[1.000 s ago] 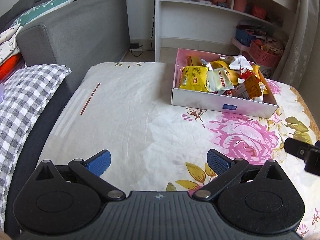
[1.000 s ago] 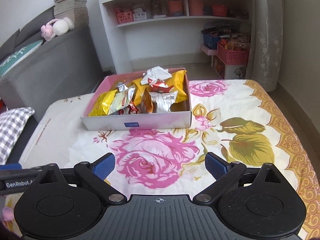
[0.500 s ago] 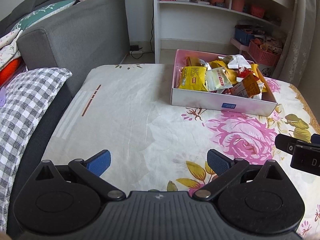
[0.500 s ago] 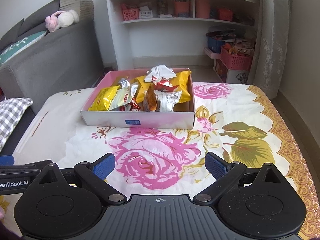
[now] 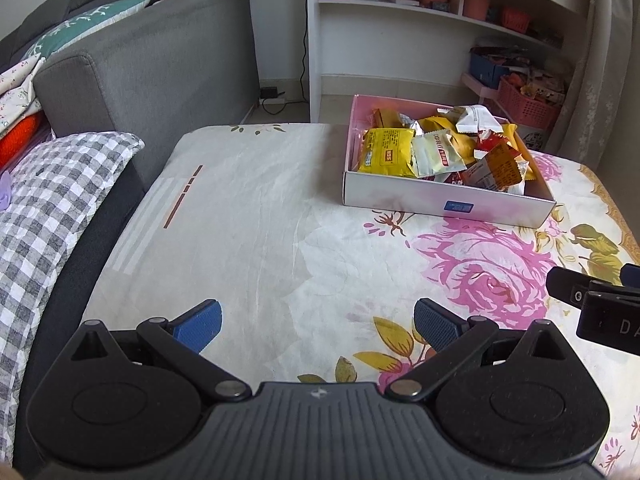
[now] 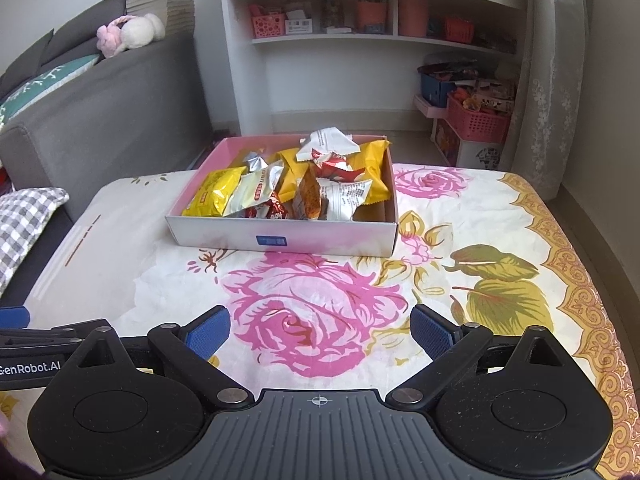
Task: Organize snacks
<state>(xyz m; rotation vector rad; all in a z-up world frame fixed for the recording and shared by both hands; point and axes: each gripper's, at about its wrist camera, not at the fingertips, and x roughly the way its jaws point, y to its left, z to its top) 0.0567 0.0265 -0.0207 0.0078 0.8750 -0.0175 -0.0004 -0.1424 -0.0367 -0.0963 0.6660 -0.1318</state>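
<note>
On the floral worktop (image 6: 500, 240), snacks (image 6: 296, 188) fill the box (image 6: 280, 238) — both claws, left claw (image 5: 318, 326) and right claw (image 6: 320, 330), gape empty; little looks left.

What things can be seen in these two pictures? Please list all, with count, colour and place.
box: one, white outside, pink inside, on the cloth
snack packets: several, yellow, white, red, orange, inside the box
floral cloth: one, cream with pink roses, under the box
sofa: one, grey, left
checked pillow: one, grey-white, left
plush toy: one, pink-white, on the sofa back
shelf unit: one, white, behind
pink basket: one, floor, right
left claw: open, empty
right claw: open, empty
</note>
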